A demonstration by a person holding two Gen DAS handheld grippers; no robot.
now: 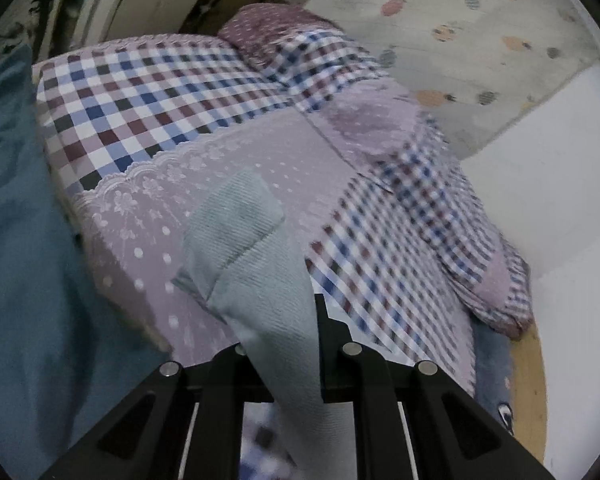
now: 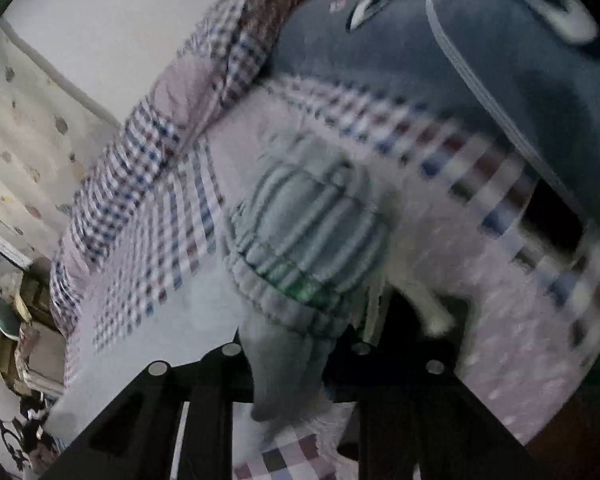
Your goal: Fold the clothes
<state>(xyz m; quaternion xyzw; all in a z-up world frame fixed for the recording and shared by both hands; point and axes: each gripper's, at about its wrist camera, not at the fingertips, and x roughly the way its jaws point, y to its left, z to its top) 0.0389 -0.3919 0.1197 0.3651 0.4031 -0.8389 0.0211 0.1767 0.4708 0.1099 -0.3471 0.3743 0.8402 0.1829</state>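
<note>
A pale grey-green ribbed garment [image 1: 256,264] hangs from my left gripper [image 1: 290,354], which is shut on its cloth above the bed; a folded flap of it points up and left. In the right wrist view the same garment [image 2: 304,232] shows its gathered elastic waistband and striped fabric, bunched and blurred. My right gripper [image 2: 296,356] is shut on the cloth just below that waistband. Both grippers hold the garment lifted over the checked and lilac bedspread [image 1: 148,92].
The bedspread [image 2: 148,184] covers a bed with rumpled folds toward the white wall [image 1: 560,200]. A teal cushion [image 1: 16,240] lies at the left. A dark blue plush pillow [image 2: 480,60] sits by the bed's end. Patterned wallpaper [image 1: 460,20] is behind.
</note>
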